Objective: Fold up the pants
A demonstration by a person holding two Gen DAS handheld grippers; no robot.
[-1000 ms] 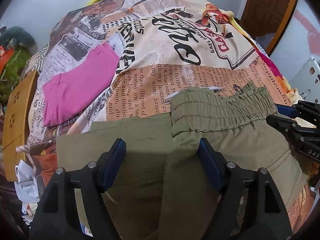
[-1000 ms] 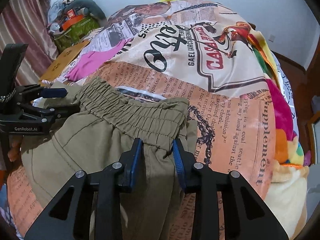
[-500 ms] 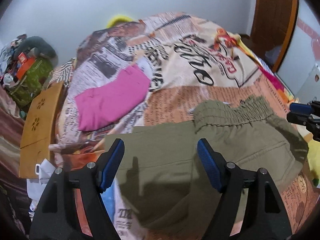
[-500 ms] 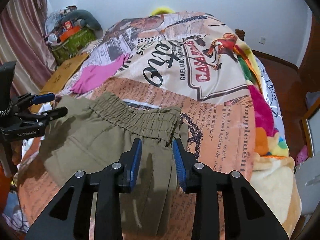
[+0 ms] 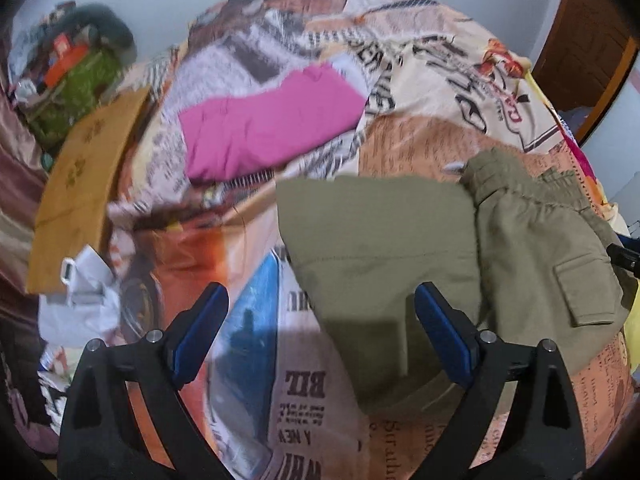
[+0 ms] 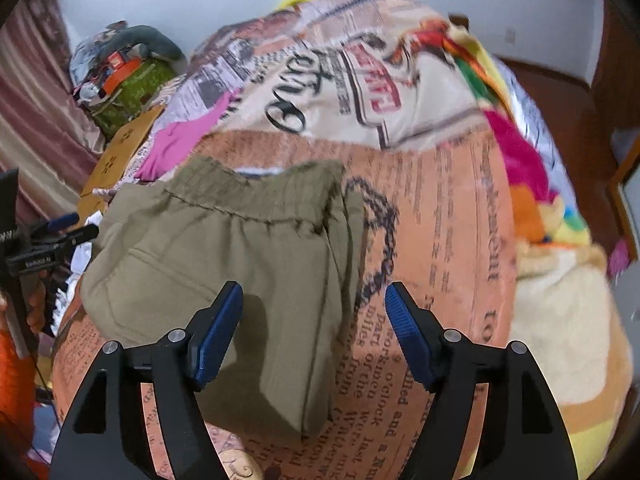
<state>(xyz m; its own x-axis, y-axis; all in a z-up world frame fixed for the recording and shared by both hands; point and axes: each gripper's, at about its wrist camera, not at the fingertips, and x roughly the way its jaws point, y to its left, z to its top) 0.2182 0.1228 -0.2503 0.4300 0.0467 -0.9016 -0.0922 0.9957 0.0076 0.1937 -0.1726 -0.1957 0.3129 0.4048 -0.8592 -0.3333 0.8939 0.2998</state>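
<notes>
Bed (image 6: pixel 440 208), folded pants (image 6: pixel 248 248), lower edge tool-hidden

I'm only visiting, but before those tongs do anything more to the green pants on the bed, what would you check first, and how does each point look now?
1. Left tongs let go: ok, jaws have just been opening, empty.
2. Right tongs let go: ok, jaws have just been opening, nothing pinched.
3. Olive pants folded: ok, layers overlap.
4. Waistband flat: not ok, bunched.
5. Pink garment apart from the pants: ok.
6. Edges aligned: cannot tell.
</notes>
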